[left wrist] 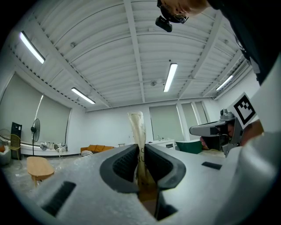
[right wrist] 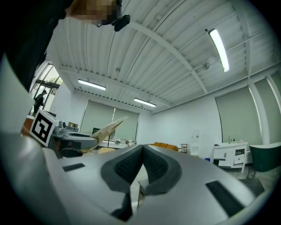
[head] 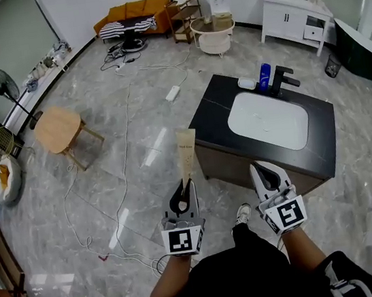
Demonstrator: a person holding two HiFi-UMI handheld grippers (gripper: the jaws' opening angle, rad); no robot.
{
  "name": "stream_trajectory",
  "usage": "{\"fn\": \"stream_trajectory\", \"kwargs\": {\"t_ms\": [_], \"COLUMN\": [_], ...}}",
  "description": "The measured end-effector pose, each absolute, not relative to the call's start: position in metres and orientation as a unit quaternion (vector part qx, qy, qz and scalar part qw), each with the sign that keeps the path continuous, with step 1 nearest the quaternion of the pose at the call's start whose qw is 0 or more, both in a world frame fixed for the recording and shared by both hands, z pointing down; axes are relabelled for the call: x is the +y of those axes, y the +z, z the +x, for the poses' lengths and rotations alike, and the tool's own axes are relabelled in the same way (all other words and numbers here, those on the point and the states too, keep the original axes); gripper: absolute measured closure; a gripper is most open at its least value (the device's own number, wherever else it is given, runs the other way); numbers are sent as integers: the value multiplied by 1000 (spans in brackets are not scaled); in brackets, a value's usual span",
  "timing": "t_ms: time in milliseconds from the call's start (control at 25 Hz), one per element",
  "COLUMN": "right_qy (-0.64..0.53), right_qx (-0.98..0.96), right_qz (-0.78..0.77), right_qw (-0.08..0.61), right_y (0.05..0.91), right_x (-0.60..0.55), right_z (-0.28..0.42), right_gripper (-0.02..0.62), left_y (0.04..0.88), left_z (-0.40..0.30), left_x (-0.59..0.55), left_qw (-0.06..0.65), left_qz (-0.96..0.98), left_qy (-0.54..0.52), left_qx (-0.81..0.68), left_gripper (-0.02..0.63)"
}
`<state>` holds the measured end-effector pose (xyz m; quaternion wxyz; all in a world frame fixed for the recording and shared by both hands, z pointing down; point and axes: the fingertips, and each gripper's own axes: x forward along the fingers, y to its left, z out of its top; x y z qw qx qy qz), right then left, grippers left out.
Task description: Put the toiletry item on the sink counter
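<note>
A tall beige toiletry tube (head: 186, 152) stands upright in my left gripper (head: 184, 191), whose jaws are shut on its lower end. The left gripper view shows the tube (left wrist: 137, 132) pinched between the dark pads (left wrist: 120, 165), its crimped end pointing up. My right gripper (head: 266, 174) is beside it at the same height, jaws together and empty; the right gripper view shows its pads (right wrist: 127, 167) meeting. Ahead and to the right lies the black sink counter (head: 212, 113) with a white basin (head: 268, 120). Both grippers are short of its near edge.
A blue bottle (head: 264, 77), a black faucet (head: 282, 80) and a white dish (head: 247, 83) sit at the counter's far edge. A wooden stool (head: 59, 128), a floor cable (head: 127, 159) and a power strip (head: 173, 93) are to the left. Farther off stand a white vanity (head: 294, 16) and a round table (head: 214, 34).
</note>
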<state>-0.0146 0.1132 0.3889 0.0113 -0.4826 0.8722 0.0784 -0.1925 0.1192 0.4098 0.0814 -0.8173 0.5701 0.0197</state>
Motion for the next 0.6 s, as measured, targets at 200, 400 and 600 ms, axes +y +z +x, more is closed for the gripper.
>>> {"fn": "stream_trajectory", "kwargs": {"t_ms": [200, 400, 600], "right_qy": [67, 52, 55], "right_qx": [869, 871, 872], "right_qz": [-489, -488, -486], "right_qw": [1, -11, -4], "right_y": [397, 402, 398], "right_x": [50, -12, -74], "right_z": [9, 37, 64], "right_gripper": [589, 589, 589], "left_y": [411, 416, 424], "left_z": [-165, -137, -113], "left_x": [51, -15, -73], "left_qw": [85, 87, 78], "left_qz": [-823, -827, -825], "left_qy": [14, 4, -16], "left_qx": [561, 556, 560], "left_gripper": [549, 549, 549]}}
